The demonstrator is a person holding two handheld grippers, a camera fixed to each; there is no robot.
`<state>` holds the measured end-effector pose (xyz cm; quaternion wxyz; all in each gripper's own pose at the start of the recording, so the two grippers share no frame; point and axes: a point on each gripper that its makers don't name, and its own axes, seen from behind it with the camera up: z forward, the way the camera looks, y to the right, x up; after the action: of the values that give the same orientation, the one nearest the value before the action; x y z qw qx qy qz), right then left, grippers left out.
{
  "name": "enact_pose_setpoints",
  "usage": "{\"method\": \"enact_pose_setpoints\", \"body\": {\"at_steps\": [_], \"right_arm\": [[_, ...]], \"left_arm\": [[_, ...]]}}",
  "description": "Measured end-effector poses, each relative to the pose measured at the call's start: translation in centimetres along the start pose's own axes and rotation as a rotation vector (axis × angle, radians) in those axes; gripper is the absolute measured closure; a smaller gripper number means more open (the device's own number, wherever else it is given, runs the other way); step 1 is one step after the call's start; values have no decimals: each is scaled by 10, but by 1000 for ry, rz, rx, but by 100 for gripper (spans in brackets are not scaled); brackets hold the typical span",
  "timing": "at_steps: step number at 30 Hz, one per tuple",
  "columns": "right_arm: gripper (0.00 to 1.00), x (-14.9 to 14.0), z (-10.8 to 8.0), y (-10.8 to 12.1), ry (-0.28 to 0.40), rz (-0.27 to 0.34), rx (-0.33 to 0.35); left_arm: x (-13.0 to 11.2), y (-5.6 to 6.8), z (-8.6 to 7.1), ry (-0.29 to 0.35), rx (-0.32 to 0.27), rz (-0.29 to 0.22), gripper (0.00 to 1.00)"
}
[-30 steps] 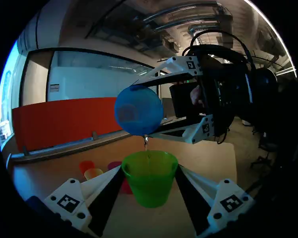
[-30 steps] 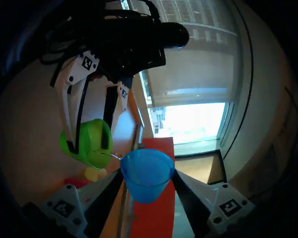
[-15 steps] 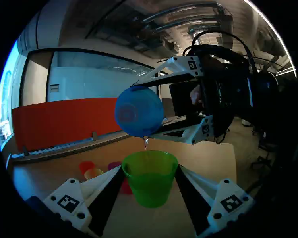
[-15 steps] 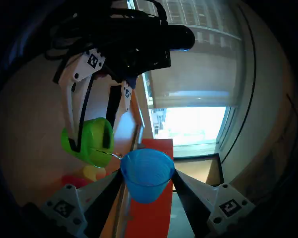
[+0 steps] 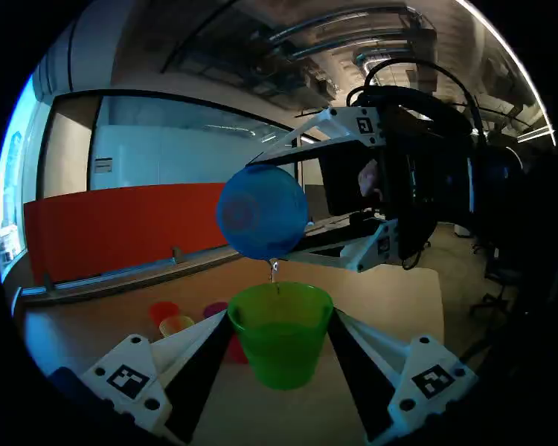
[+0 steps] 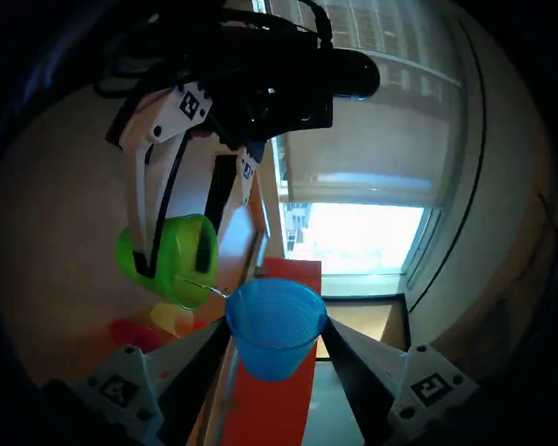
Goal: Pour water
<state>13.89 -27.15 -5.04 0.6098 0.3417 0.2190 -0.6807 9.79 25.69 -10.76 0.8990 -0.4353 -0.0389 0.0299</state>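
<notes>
Pouring underway, judging by thin trickle of water (image 5: 274,271) at ctr of left gripper view. Left gripper (image 5: 279,327), bottom ctr there: closed round green cup (image 5: 280,349), a finger against each side, cup upright w/ mouth up. Right gripper (image 5: 273,207), reaching in from upper right: clamped on blue cup (image 5: 263,212), tipped well over, base toward camera, lip down.

Key relation: blue cup directly above green cup, apart, not touching, w/ pouring lip approx over middle of green mouth. Long axis of blue cup near horizontal, green near vertical.

Right gripper view, same setup from other side: blue cup (image 6: 274,338) bottom ctr, held by right gripper (image 6: 275,327). Green cup (image 6: 171,260) left of ctr, just beside blue lip, gripped by left gripper (image 6: 172,256) coming down from upper left. Fine thread of water across gap btw them.

Next move prob either more tilt to empty blue cup or levelling off. Either way needs lip kept over green mouth, else spill onto table (image 5: 383,297). Can't tell how much water left in blue cup.

Small cups (image 5: 171,318) on table, lower left of left gripper view, behind green cup and clear of the pour.
</notes>
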Motion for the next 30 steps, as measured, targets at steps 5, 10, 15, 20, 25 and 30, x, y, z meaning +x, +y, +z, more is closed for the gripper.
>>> {"method": "enact_pose_setpoints", "body": {"at_steps": [5, 10, 15, 20, 25, 30], "right_arm": [[10, 2, -1, 1, 1, -10, -7], [10, 4, -2, 2, 5, -18, -9], [10, 4, -3, 3, 3, -35, -13], [10, 3, -4, 3, -1, -48, -15], [10, 3, -4, 2, 1, -57, -15], [10, 4, -4, 0, 2, -75, -15]], "left_arm": [[0, -1, 0, 2, -1, -2, 13], [-2, 0, 1, 0, 0, -2, 14], [-1, -1, 1, 1, 1, -3, 14], [1, 0, 2, 2, -1, -3, 13], [0, 1, 2, 2, -3, -2, 14], [0, 0, 3, 2, -1, -3, 13]]}}
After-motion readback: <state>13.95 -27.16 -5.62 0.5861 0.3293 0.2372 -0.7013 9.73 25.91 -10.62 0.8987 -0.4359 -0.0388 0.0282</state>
